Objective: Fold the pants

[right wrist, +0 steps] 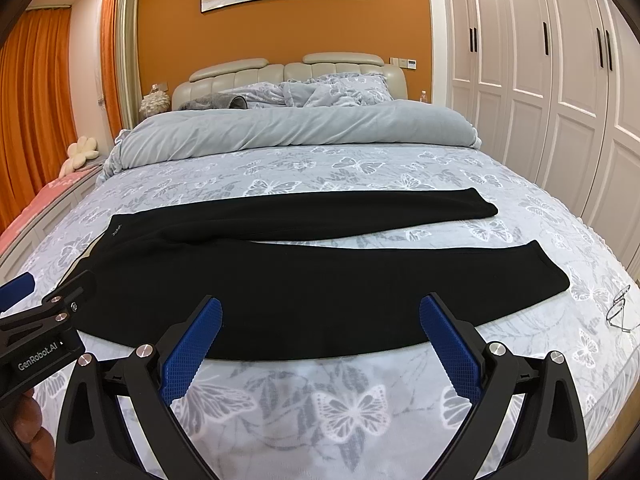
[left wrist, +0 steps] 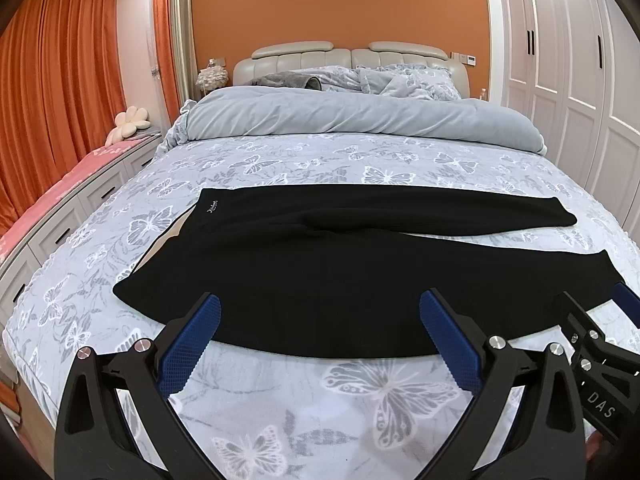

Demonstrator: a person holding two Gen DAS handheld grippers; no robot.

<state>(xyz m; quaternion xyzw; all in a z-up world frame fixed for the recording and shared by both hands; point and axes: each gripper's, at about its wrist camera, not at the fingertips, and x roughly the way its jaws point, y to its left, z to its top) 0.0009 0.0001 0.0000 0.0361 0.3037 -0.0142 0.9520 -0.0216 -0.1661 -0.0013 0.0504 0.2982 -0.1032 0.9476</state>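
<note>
Black pants (left wrist: 320, 276) lie spread flat across the butterfly-print bed, waistband to the left, the two legs reaching right with a gap between them; they also show in the right wrist view (right wrist: 304, 280). My left gripper (left wrist: 320, 312) is open and empty, hovering over the near edge of the pants by the hip and near leg. My right gripper (right wrist: 320, 312) is open and empty, over the near leg. The right gripper shows at the right edge of the left wrist view (left wrist: 592, 332); the left gripper shows at the left edge of the right wrist view (right wrist: 40, 320).
A folded grey duvet (left wrist: 360, 116) and pillows lie at the head of the bed. Eyeglasses (right wrist: 620, 308) rest on the bed right of the near leg's cuff. White drawers with a pink cover (left wrist: 60, 208) stand left; white wardrobes (right wrist: 560, 80) stand right.
</note>
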